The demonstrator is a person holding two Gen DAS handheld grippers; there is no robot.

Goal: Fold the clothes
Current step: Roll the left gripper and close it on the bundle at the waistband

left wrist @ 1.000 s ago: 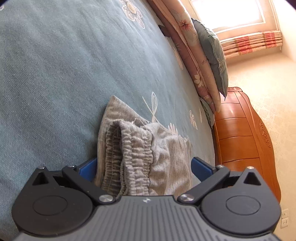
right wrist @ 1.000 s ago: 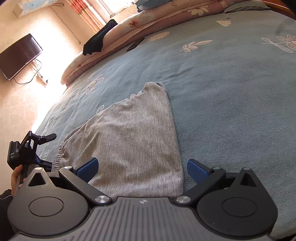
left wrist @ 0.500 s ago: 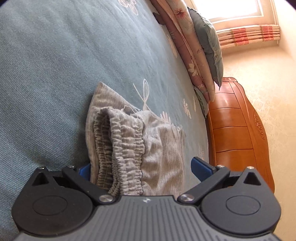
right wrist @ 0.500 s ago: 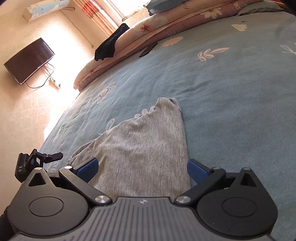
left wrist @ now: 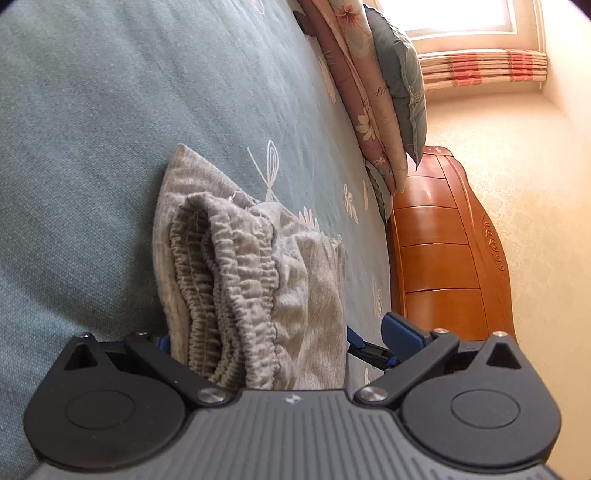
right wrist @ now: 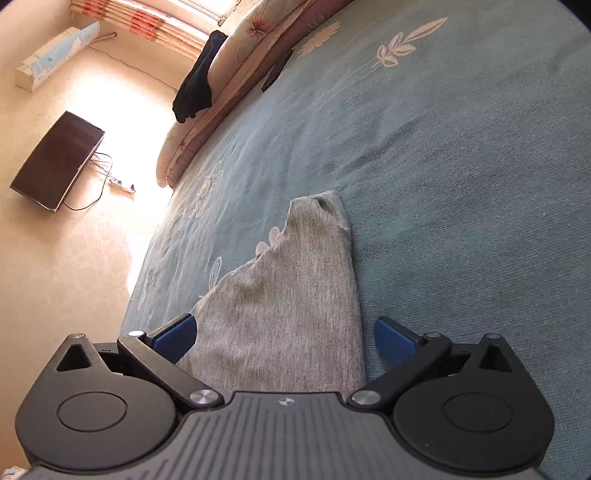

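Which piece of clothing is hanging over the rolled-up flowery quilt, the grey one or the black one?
The black garment. It hangs over the quilt at the far edge of the bed, while the grey garment lies on the bedspread between the right gripper fingers.

You look over a teal bedspread with pale flower prints, a rolled floral quilt along its far edge, a carved wooden headboard – cream textured walls, a sunlit window above striped curtains, a dark television – an air conditioner.
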